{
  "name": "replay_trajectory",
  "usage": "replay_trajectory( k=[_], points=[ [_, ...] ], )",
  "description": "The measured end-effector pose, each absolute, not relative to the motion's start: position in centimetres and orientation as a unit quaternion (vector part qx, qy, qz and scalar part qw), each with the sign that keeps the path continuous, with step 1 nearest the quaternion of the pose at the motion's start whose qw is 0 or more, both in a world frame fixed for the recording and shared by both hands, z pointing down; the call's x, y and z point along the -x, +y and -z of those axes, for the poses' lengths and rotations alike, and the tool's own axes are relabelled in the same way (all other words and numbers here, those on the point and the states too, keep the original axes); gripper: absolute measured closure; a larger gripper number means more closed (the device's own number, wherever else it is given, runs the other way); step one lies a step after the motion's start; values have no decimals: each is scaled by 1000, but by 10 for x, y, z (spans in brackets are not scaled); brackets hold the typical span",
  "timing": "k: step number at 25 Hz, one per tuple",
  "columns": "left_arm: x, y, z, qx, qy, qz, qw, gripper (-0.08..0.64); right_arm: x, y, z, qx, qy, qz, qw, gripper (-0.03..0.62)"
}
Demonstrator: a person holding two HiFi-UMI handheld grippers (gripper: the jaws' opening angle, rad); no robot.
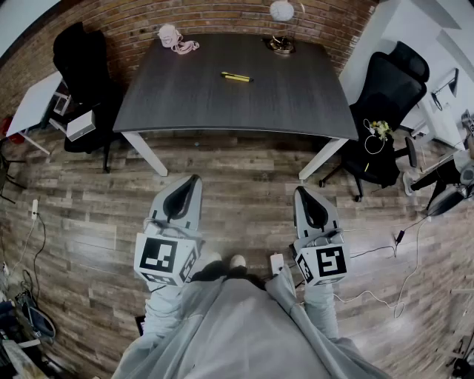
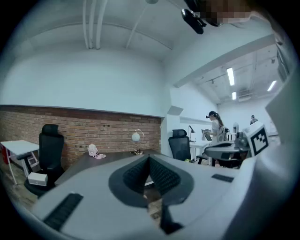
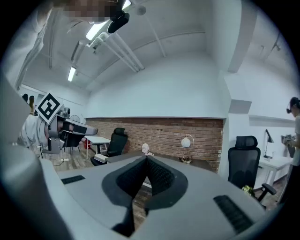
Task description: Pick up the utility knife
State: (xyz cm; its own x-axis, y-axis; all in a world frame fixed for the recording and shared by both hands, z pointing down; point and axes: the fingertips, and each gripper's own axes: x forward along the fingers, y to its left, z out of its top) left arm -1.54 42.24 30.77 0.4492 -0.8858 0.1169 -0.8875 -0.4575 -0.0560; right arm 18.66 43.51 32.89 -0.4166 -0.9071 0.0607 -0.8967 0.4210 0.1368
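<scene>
Yellow against the dark top, the utility knife [image 1: 236,76] lies flat near the middle of the table [image 1: 185,111], a little toward the far edge, with nothing touching it. I have both tools held side by side over the wooden floor [image 1: 244,166], on the near side of the table and well apart from the knife. The left tool [image 1: 194,179] has its jaws together, the ribbed pads meeting at the tip with nothing between them. The right tool [image 1: 300,192] is the same, jaws pressed together and empty, pointing about level toward the table. At the far left corner of the table sits a small pink thing [image 1: 176,38], possibly a soft toy, though it is too small for me to be sure. A globe on a stand [image 1: 281,26] is at the far right corner. Behind the table runs a brick wall [image 1: 222,15]. One black office chair [image 1: 81,66] stands to the left of the table and another black office chair [image 1: 389,96] to the right. From the left gripper view I can see a person [image 2: 215,127] standing at desks far off to the right
</scene>
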Motion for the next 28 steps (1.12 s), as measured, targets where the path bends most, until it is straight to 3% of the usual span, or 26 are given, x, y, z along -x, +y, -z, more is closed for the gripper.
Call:
replay_trajectory(
  k=[15, 28],
  points=[
    [22, 404, -327, -852, -518, -73, 16, 541, -182, 415, -355, -544, -837, -1, 56, 574],
    [76, 236, -328, -857, -511, -54, 31, 541, -125, 247, -343, -550, -832, 2, 67, 574]
  ],
)
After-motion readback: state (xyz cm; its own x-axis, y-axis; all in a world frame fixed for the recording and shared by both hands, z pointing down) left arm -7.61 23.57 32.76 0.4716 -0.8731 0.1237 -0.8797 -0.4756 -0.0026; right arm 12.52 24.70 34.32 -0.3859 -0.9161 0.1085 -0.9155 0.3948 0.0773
